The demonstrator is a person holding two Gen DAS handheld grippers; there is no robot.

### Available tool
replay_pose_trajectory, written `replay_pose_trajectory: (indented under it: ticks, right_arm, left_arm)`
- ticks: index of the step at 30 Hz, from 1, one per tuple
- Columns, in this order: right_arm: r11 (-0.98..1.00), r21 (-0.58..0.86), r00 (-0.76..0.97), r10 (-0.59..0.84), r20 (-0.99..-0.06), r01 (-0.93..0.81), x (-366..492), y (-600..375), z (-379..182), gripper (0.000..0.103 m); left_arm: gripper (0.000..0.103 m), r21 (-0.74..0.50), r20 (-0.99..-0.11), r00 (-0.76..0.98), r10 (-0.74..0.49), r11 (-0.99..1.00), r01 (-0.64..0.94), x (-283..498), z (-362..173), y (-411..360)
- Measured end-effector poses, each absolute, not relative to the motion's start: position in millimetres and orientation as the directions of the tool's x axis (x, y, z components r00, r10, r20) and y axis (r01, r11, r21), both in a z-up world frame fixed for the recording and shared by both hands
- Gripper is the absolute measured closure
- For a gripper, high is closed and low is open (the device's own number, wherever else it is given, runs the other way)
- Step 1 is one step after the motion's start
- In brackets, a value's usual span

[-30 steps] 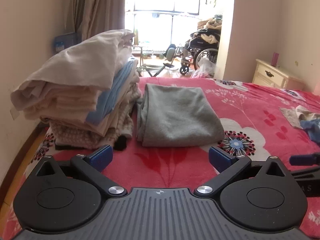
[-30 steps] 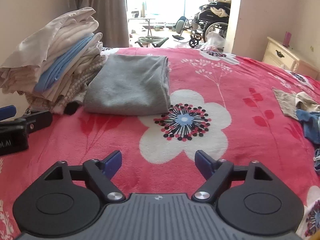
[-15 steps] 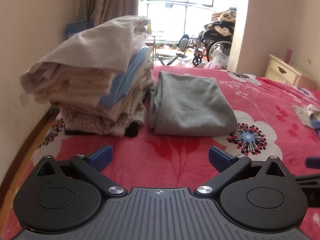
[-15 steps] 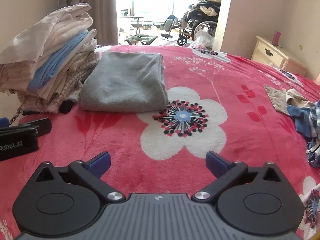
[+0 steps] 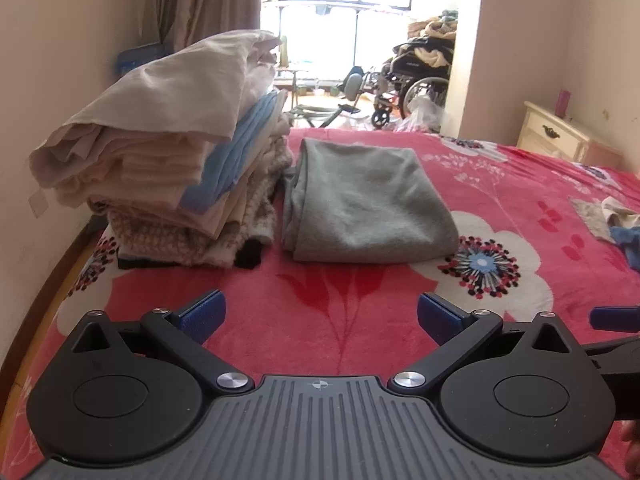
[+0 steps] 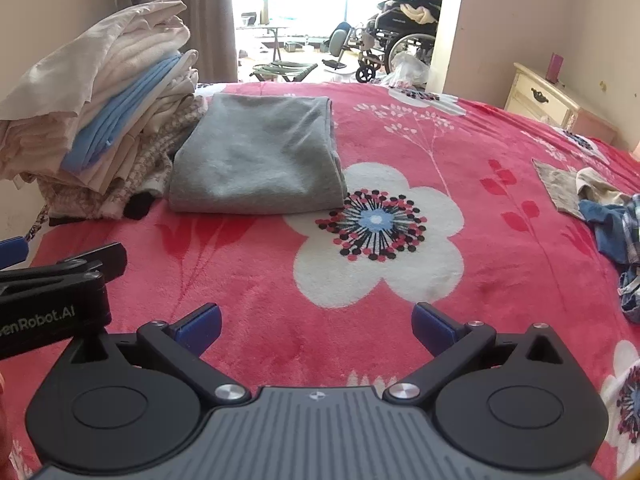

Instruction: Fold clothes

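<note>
Evidently both grippers are held low and level over the red floral blanket (image 5: 520, 184), side by side, each pointing toward the far end of the bed. The left gripper (image 5: 320, 314) has its blue-padded fingers (image 5: 202, 314) spread wide with nothing between them but bare blanket. The right gripper (image 6: 316, 322) stands the same way, jaws fully apart and empty; its own camera catches the left gripper's black body at the left edge, just beside it and a little ahead.

Ahead of both lies a folded grey garment (image 5: 368, 204), flat on the blanket, well apart from the fingertips. Touching its left side is a tall stack of folded clothes (image 5: 168, 152), cream and beige pieces with a light blue one in the middle, leaning slightly against the wall side of the bed. At the right edge of the bed sits a small heap of unfolded clothes (image 6: 600, 208), a tan piece and something blue, possibly denim, though the fisheye edge blurs it.

A sliver of a hand (image 5: 632, 450) shows at the lower right corner of the left view. Beyond the bed stand a wheelchair (image 6: 400, 40) and a cream nightstand (image 6: 540, 98).
</note>
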State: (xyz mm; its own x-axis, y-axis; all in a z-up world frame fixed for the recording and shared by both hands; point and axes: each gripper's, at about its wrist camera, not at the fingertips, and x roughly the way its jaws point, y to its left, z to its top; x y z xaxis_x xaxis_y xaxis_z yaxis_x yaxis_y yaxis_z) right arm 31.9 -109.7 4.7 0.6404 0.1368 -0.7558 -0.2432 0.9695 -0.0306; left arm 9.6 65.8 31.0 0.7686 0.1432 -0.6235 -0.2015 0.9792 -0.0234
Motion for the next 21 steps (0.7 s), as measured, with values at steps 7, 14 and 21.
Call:
replay_pose_trajectory:
  ticks: [7, 14, 21]
  right_arm:
    - [0.969, -0.052, 0.640, 0.118, -0.759, -0.240, 29, -107, 1, 0.000]
    - [0.963, -0.074, 0.639, 0.114, -0.761, -0.260, 25, -102, -3, 0.000]
    - [0.958, -0.085, 0.633, 0.113, -0.766, -0.274, 23, -98, -7, 0.000]
  left_arm:
    - [0.000, 0.015, -0.620, 0.757, 0.206, 0.968, -0.252, 9, 30, 69]
    - [0.000, 0.005, -0.625, 0.753, 0.207, 0.965, -0.261, 9, 29, 70]
    - [0.000, -0.019, -0.635, 0.749, 0.186, 0.966, -0.257, 10, 27, 72]
